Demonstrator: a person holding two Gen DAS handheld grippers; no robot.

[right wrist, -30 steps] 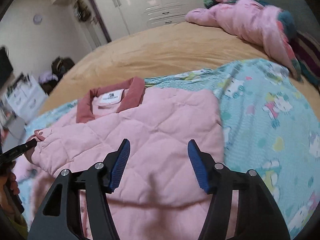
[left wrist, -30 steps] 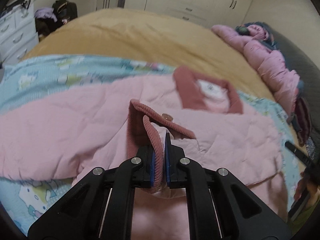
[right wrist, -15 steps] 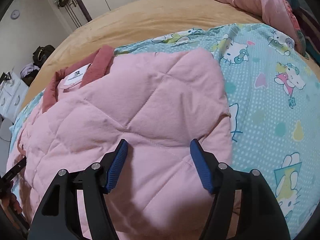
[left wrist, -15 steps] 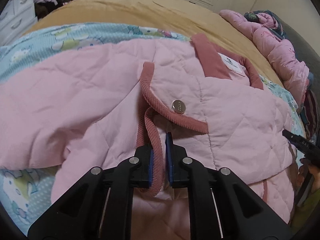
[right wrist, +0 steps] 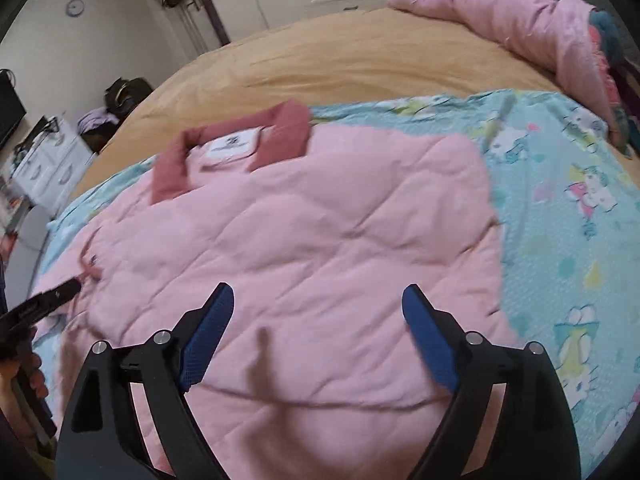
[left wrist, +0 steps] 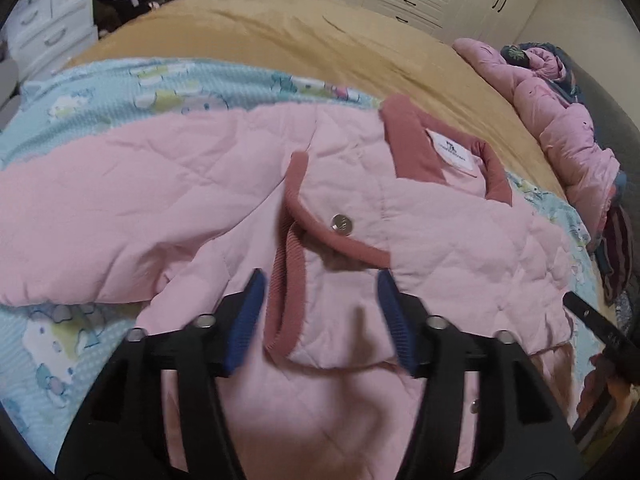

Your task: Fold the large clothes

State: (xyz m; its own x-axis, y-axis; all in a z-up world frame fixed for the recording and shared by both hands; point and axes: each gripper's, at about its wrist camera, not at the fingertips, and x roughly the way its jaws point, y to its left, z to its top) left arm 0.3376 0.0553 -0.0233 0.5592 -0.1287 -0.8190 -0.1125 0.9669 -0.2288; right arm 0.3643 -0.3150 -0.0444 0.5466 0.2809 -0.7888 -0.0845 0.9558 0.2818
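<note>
1. Pink quilted jacket lies on the bed's cartoon sheet; sheet shows beyond its hem.
2. Left claw and right claw: spread wide, empty, over jacket.
3. Collar label: print unreadable.

Soft, even indoor light is falling on the pink jacket, and small dull shadows are lying on it just ahead of the blue pads in both views. Motion blur is smearing the jacket's quilting and the patterned sheet beside it. Fisheye distortion is bending the bed around the jacket, with black vignetting filling the corners.
</note>
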